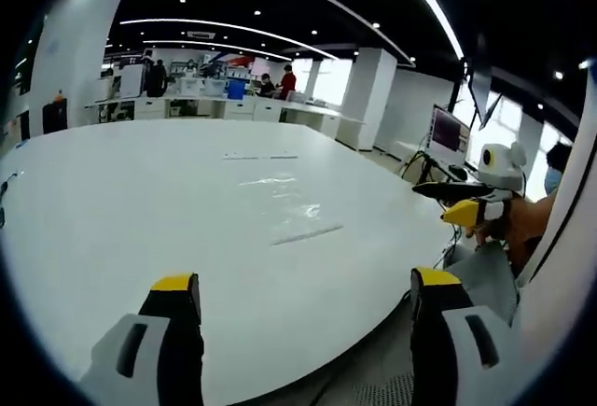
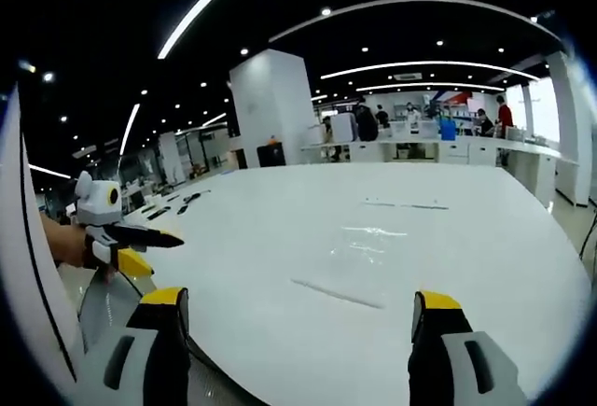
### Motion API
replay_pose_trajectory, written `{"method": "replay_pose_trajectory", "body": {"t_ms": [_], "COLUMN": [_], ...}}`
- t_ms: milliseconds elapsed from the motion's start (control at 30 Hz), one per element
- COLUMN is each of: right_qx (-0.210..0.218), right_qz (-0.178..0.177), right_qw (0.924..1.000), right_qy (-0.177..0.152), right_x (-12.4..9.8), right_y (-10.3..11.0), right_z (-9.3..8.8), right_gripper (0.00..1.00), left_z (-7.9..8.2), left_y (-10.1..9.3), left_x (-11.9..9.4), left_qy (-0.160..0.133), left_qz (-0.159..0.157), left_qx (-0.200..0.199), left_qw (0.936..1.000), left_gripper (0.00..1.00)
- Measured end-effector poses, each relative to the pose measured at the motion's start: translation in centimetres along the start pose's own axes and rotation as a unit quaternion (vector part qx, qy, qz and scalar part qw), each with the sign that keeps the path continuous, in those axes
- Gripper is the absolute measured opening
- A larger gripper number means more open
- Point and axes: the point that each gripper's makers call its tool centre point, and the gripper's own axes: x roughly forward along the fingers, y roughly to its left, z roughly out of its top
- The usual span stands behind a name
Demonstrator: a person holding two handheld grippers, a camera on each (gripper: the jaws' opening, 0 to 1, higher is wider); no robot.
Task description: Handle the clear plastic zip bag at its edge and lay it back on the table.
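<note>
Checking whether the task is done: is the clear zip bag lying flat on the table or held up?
Lying flat: the clear zip bag rests spread on the white table, no hand-held gripper touching it.

The clear plastic zip bag (image 1: 284,208) (image 2: 359,261) lies flat on the white table (image 1: 112,210) (image 2: 504,238).

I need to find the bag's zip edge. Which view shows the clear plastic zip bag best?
The left gripper view: the clear plastic zip bag lies flat, glare outlining it. The right gripper view shows it fainter.
</note>
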Motion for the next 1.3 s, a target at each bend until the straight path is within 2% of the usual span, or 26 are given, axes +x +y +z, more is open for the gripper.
{"method": "replay_pose_trajectory", "body": {"t_ms": [333, 467, 767, 1200, 1300], "right_qx": [0.005, 0.002, -0.014, -0.030, -0.028], "right_qz": [-0.003, -0.004, -0.013, -0.022, -0.024], "right_qw": [0.9999, 0.9997, 0.9995, 0.9991, 0.9990], "right_qy": [-0.016, -0.023, -0.026, -0.018, -0.023], "right_x": [-0.3, -0.4, -0.3, -0.4, -0.4], "right_y": [0.4, 0.5, 0.1, -0.7, -0.8], "right_z": [0.1, 0.3, 0.2, -1.1, -1.0], "right_gripper": [1.00, 1.00, 1.00, 1.00, 1.00], "left_z": [-0.2, 0.1, -0.2, 0.0, 0.0], "left_y": [-0.3, 0.0, 0.0, -0.2, -0.3], "left_x": [-0.4, -0.6, -0.5, -0.5, -0.4], "left_qy": [0.003, -0.011, -0.014, -0.023, -0.023], "left_qz": [-0.005, -0.013, -0.017, -0.021, -0.024], "left_qx": [0.018, 0.006, 0.001, -0.001, 0.002], "left_qw": [0.9998, 0.9998, 0.9998, 0.9995, 0.9994], "left_gripper": [0.92, 0.93, 0.93, 0.93, 0.93]}}
